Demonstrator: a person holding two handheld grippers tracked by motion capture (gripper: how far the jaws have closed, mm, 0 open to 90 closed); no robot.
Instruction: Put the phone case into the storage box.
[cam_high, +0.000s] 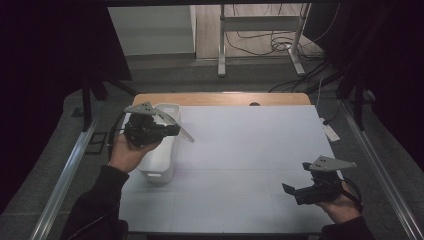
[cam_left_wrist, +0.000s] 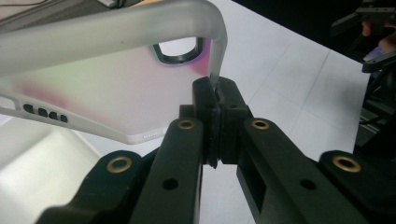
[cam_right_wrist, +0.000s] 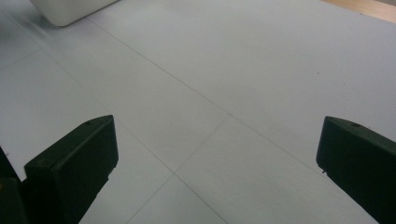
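Observation:
A frosted, translucent phone case (cam_left_wrist: 107, 79) with a black-rimmed camera cutout hangs in the air. My left gripper (cam_left_wrist: 217, 93) is shut on the case's thin side wall. In the high view my left gripper (cam_high: 176, 130) is held up over a white bin (cam_high: 162, 162) at the table's left, with its jaws pointing right. At the front right my right gripper (cam_high: 289, 191) hovers low over the table, jaws pointing left. In its own view my right gripper (cam_right_wrist: 217, 140) is open, with only the bare table surface between its jaws.
The white rectangular bin (cam_left_wrist: 37, 177) stands lengthwise on the left part of the pale table top (cam_high: 240, 145); its corner (cam_right_wrist: 70, 9) lies far ahead of my right gripper. Dark curtains flank the table, and a metal stand with cables (cam_high: 260, 40) is behind it.

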